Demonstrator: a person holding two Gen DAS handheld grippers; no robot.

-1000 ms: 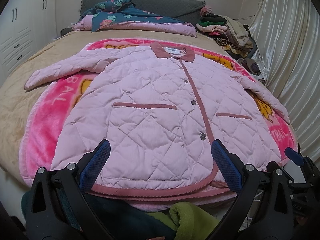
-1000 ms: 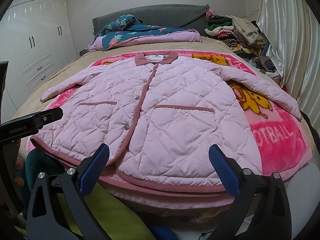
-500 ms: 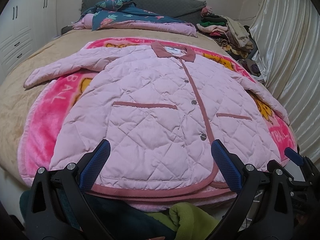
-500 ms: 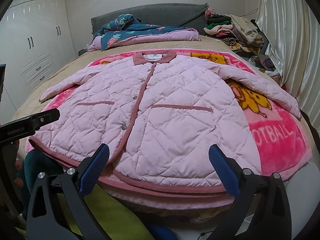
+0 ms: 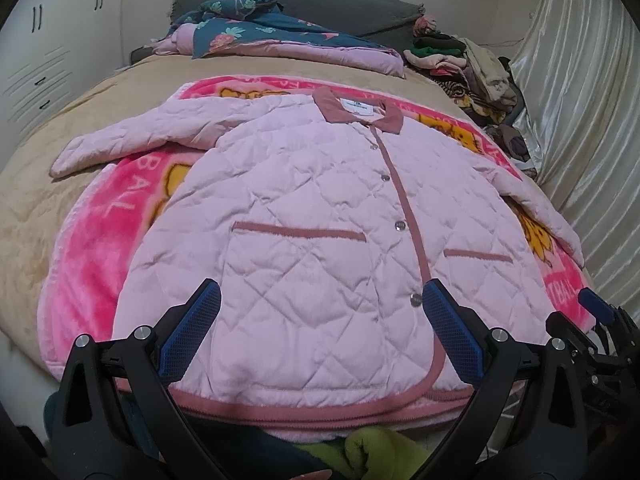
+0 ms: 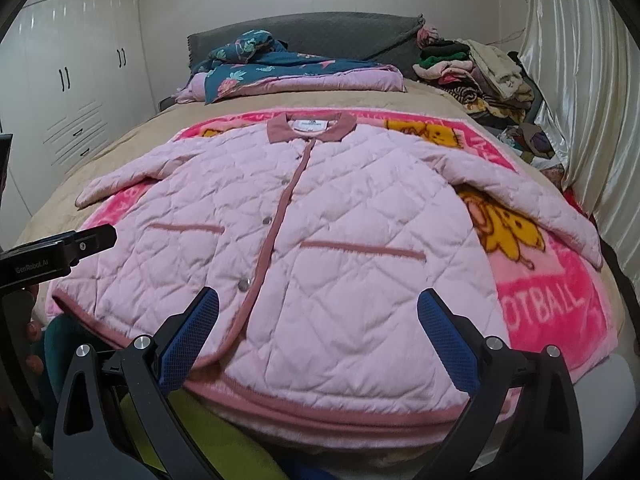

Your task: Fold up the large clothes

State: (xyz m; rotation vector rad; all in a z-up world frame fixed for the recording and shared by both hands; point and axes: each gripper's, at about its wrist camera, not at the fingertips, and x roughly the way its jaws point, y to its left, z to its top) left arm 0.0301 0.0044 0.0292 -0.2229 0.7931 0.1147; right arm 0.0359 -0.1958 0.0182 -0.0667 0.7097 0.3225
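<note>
The pink quilted jacket (image 5: pixel 304 248) lies flat and buttoned on the pink blanket (image 5: pixel 100 240) across the bed, collar at the far end and hem toward both tools, so its long axis runs straight away from them. The left gripper (image 5: pixel 316 334) and right gripper (image 6: pixel 318 334) hover just short of the hem, jaws spread wide and empty. Each sleeve stretches out sideways, the left sleeve (image 5: pixel 132 140) nearer the left tool and the right sleeve (image 6: pixel 532 208) nearer the right.

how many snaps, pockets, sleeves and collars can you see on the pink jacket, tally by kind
On the pink quilted jacket, counted in the left wrist view:
snaps: 4
pocket openings: 2
sleeves: 2
collar: 1
Total: 9
</note>
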